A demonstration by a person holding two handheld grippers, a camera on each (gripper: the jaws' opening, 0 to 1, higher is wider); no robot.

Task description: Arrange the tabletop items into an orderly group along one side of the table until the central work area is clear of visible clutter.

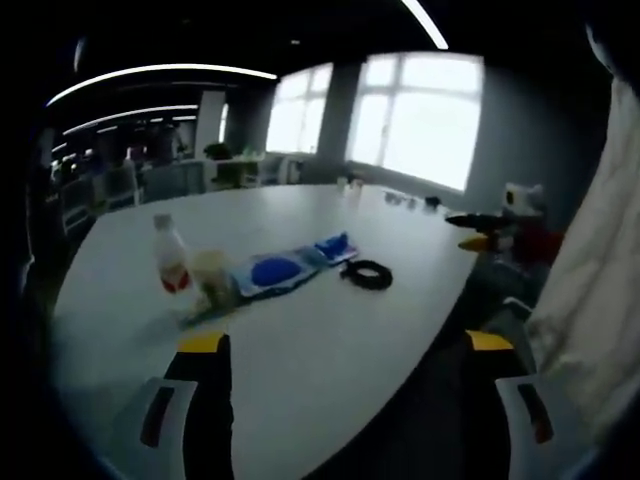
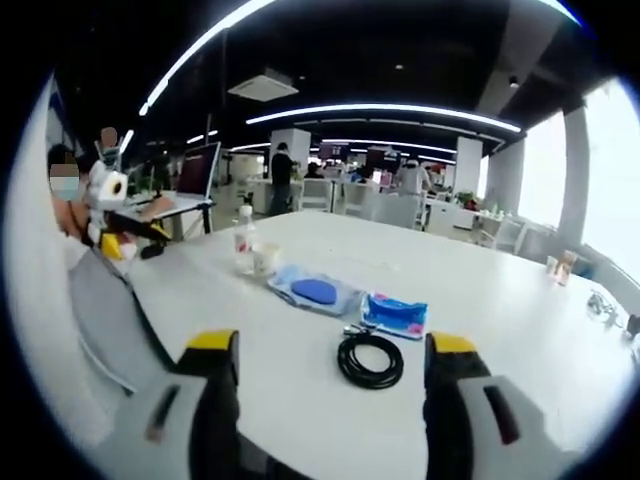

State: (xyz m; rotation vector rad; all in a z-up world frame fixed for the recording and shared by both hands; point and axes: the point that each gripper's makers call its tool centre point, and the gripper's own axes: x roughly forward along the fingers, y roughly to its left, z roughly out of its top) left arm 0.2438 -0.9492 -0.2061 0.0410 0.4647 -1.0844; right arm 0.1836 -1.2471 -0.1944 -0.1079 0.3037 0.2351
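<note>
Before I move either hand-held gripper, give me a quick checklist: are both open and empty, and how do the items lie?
1. Left hand-held gripper open, nothing between its jaws: ok.
2. Right hand-held gripper open, empty: ok.
3. Bottle upright beside the cup: ok.
4. Items in one loose line, bottle, cup, blue-and-white packet, small blue pack: ok.
5. Black coiled cable out of line, nearest the right jaws: not ok.
6. Whether bottle and cup touch: cannot tell.
</note>
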